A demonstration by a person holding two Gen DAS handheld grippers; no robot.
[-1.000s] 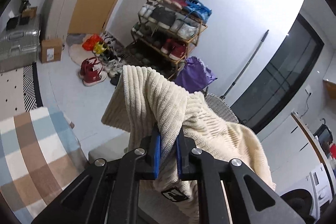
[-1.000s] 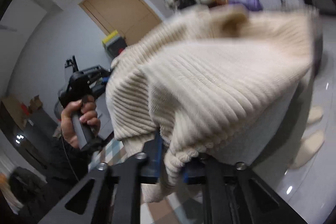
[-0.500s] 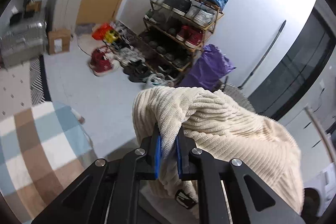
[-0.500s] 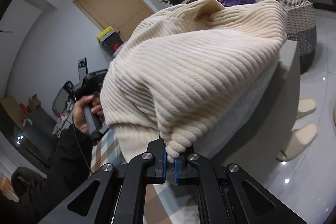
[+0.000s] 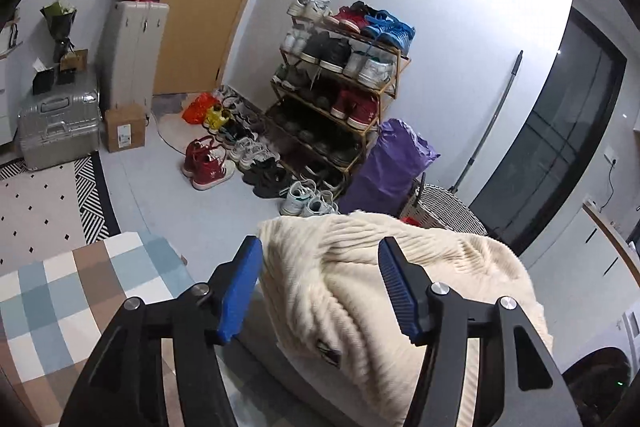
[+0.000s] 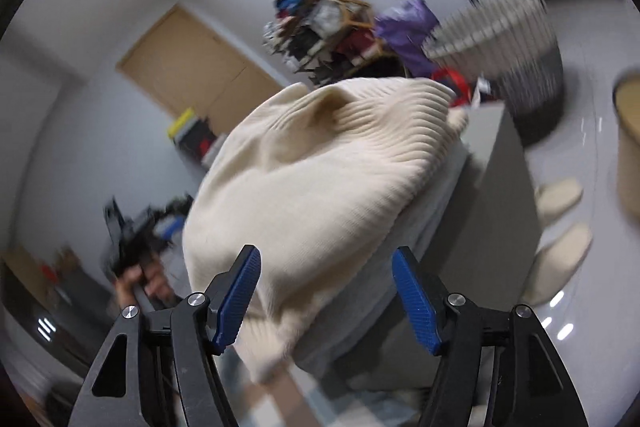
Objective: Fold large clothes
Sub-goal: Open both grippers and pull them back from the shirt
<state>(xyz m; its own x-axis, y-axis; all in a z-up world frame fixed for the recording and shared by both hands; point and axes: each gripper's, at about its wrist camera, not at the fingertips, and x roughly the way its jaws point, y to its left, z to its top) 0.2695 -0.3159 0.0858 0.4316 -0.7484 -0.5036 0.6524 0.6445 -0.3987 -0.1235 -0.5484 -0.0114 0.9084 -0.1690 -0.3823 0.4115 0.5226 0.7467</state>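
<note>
Both the left gripper (image 5: 320, 285) and right gripper (image 6: 326, 291) are opening, pads clear of the cream ribbed sweater (image 5: 360, 279), which looks soft, bulky and floppy, best pinched at its hem edges.

Both wrist views close, sharing sweater (image 5: 360, 291).

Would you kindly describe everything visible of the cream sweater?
The cream sweater is a thick, ribbed knit, bunched into a rounded heap on a grey surface. A small dark label shows at its near edge. It lies between the opening blue fingers of both grippers; no pad visibly presses it.
</note>
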